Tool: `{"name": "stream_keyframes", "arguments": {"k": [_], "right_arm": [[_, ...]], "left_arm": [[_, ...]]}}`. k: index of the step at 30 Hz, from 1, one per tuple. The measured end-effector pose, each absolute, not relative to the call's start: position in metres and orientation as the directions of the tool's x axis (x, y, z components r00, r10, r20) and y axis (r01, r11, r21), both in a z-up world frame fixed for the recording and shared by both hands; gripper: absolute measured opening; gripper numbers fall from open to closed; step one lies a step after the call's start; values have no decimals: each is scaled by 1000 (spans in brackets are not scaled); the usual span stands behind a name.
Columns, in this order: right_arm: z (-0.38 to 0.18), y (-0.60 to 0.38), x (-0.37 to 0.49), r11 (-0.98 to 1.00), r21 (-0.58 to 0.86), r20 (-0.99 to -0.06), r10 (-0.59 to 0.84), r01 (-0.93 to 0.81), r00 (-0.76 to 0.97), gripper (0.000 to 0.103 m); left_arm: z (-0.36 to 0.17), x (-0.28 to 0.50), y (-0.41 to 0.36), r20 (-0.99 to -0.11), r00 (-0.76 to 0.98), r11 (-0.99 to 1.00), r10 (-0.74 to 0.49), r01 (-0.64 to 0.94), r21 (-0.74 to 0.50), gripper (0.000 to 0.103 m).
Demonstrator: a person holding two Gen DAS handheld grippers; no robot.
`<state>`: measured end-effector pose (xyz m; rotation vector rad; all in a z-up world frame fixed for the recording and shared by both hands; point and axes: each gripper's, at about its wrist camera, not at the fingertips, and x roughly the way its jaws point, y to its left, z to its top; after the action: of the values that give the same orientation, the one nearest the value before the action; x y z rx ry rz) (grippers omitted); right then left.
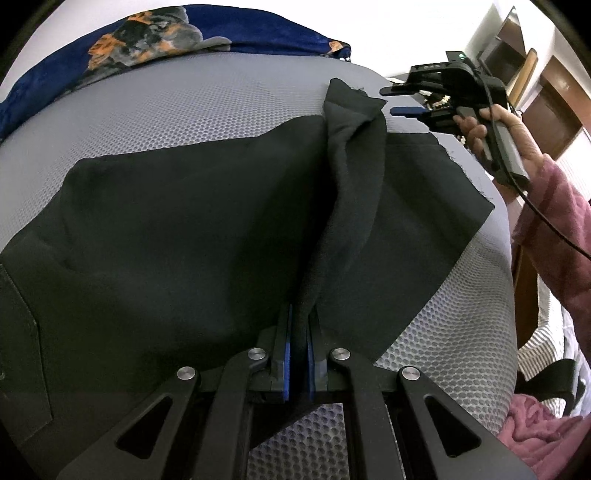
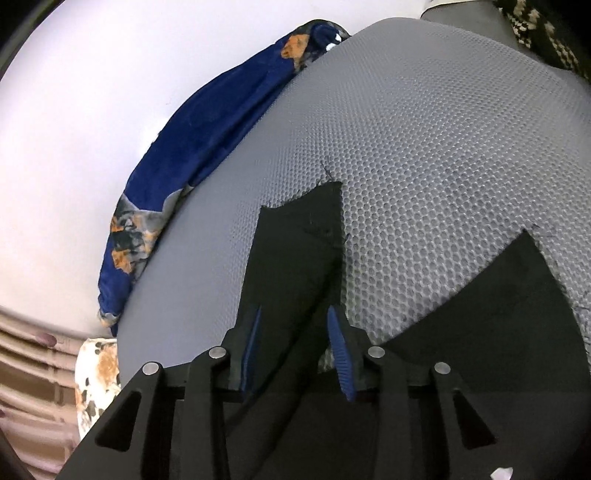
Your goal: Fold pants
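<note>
Black pants lie spread on a grey mesh-covered mattress. My left gripper is shut on a raised ridge of the black fabric, which runs up from the jaws toward the far hem. My right gripper is open at the far right hem, just beside the fabric edge. In the right wrist view the right gripper is open, with a strip of black pants fabric lying between and beyond the fingers. A second pant leg lies to the right.
A blue patterned blanket lies bunched along the far edge of the mattress and shows in the right wrist view. A white wall is behind. Pink cloth and wooden furniture are at the right.
</note>
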<state>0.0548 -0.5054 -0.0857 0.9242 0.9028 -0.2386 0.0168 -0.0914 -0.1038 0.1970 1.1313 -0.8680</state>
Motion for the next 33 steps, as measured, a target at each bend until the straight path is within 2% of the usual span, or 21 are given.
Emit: {"name": "stream_keyframes", "arguments": {"k": [5,9,10,17,25,29,33], "right_arm": [[-97,-516,70,597,569,-776,161,566,610,27],[-98,-524,81,608,544,-789,136,578,599,15],[-97,-524,82,612,543,-788,135,575,601,8],[-63,-516,66,699,464,-788,46,544,614,5],[-10,-523,-37,690,361,-778,-147,627,611,4],[-20,-525,-101,643,291,-817,-218,709,533,3],[-64,-526,-147,569,260,-874,-206,780,441,3]], "left_arm": [[-104,18,-91,-854,142,671,-501,687,-280,7],[-105,19,-93,-855,142,672,-499,686,-279,7],[-105,19,-93,-855,141,673,-499,684,-280,7],[-106,19,-95,-857,141,672,-496,687,-276,7],[-91,3,-106,-845,195,629,-497,752,-197,7],[-90,-10,-119,-853,220,580,-473,807,-113,8],[-98,-11,-122,-869,203,565,-452,819,-102,9]]}}
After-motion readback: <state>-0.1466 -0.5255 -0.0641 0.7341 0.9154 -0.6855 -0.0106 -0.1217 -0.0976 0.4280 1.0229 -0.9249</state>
